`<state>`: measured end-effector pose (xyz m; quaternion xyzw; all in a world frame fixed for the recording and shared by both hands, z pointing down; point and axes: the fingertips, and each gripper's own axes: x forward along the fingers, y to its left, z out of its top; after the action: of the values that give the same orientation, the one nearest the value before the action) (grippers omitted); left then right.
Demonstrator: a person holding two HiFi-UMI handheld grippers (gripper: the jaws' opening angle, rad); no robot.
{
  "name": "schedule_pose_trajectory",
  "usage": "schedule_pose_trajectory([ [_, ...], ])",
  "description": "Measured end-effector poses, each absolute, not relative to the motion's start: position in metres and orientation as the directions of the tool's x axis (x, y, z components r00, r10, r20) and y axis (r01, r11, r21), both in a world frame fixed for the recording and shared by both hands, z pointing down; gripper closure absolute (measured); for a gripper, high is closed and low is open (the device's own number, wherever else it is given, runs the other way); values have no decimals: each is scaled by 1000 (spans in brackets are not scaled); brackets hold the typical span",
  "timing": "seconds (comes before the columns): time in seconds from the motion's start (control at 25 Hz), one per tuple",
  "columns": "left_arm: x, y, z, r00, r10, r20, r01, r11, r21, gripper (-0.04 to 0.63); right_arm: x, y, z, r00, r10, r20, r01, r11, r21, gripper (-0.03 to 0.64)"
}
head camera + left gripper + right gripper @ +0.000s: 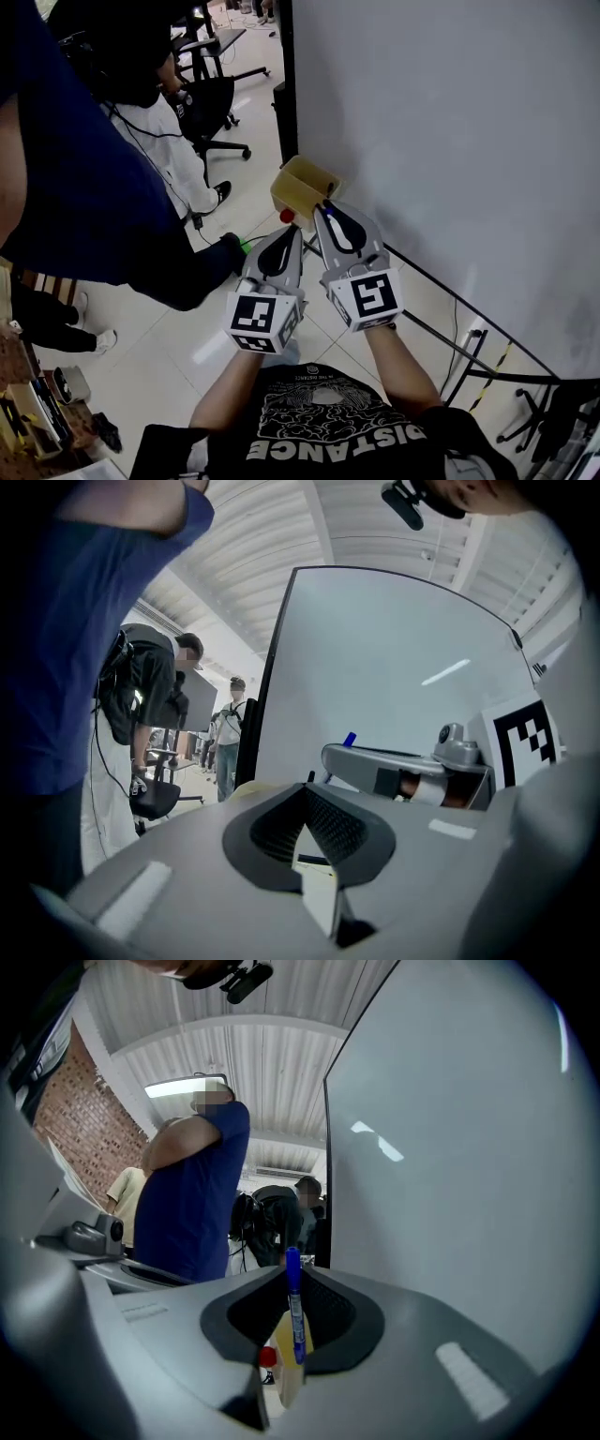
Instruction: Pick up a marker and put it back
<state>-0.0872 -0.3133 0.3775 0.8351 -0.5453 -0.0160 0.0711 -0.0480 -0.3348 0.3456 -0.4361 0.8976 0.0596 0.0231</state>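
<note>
The marker (294,1312) is gripped upright in the right claw (292,1274), so the pick-up is judged complete. The left claw (307,791) is closed on nothing. Both claws are positioned just before the box (305,187) on the whiteboard (450,131). The marker's return to the box is not yet done.

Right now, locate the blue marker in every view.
Right gripper view: marker upright at centre, held in the right gripper jaws.
Left gripper view: only its blue end shows, above the right gripper, right of centre.
Head view: too small to make out.
Shared landmark: whiteboard.
</note>
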Motion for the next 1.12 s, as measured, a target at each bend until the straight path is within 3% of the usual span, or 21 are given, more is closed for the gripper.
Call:
schedule_pose_trajectory([
  [1.12,-104,-346,392,415,-905,90,-904,-400,153,589,-69,-369,421,-608,-789,92,-783,615,95,577],
])
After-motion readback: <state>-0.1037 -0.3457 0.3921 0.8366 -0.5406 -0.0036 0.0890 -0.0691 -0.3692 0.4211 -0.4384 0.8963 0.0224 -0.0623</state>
